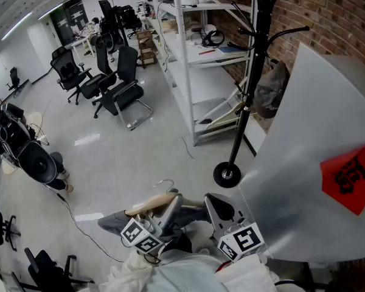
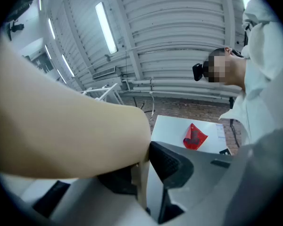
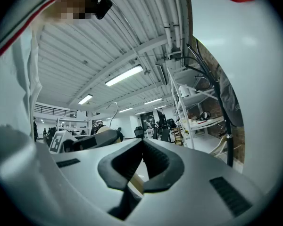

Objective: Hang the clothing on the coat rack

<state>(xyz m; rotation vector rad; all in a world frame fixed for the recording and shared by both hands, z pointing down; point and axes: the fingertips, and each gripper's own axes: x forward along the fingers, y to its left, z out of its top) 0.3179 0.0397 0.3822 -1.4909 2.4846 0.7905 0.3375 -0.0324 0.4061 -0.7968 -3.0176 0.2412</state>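
Head view: pale floor (image 1: 109,157) fills most of the frame; a white panel (image 1: 316,181) with a red paper (image 1: 351,176) on it leans in at the right

White shelving (image 1: 194,72) stands against the brick wall (image 1: 328,17)

Black coat rack (image 1: 249,84) stands upright just beside the shelving, round base on the floor. A grey item (image 1: 271,90) already hangs from one arm

Office chairs (image 1: 118,87) are grouped further back on the left

Grey clothing (image 1: 112,222) is low in the frame, close to the person, draped from the left end of a wooden hanger (image 1: 147,205). It is well apart from the coat rack and not hung on it. The metal hook (image 1: 164,182) points up, free

Left hand-held gripper (image 1: 173,198): the left gripper view shows the jaws clamped on the wooden hanger (image 2: 61,121), pad pressed to the wood

Right hand-held gripper (image 1: 212,199) is just beside the left one. The right gripper view shows its jaws (image 3: 142,145) together at the tips, with no clothing between them
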